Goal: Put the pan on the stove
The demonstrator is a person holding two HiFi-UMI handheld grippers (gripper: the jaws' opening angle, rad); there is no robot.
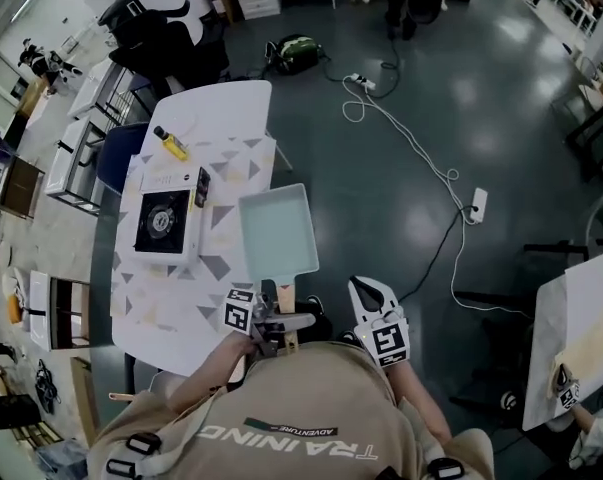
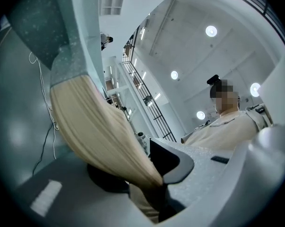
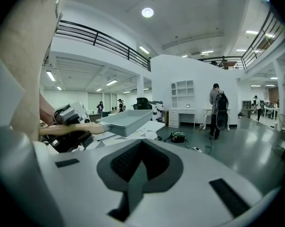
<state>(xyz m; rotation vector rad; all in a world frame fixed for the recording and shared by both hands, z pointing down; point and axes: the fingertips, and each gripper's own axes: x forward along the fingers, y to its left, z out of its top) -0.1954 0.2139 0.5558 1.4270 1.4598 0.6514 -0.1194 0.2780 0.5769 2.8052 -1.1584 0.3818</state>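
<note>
Currently left gripper [image 1: 279, 324] clamps pan's [image 1: 277, 230] wood handle [image 1: 285, 296]; pan hangs over table [image 1: 171, 313] edge, right of stove [image 1: 163, 220]. Right gripper [image 1: 365, 288] pinched shut, empty. Best approach: keep level, swing left, lower centred.

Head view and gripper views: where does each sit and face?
Head view: on the head, steeply down at table, stove, pan; shows shirt, left gripper, right gripper.
Left gripper view: on that gripper, tilted up along the pan's handle toward the ceiling; shows shirt.
Right gripper view: on that gripper, level over the floor; shirt at left edge.
Shared: head and right gripper views both show the left gripper holding the pan.
</note>
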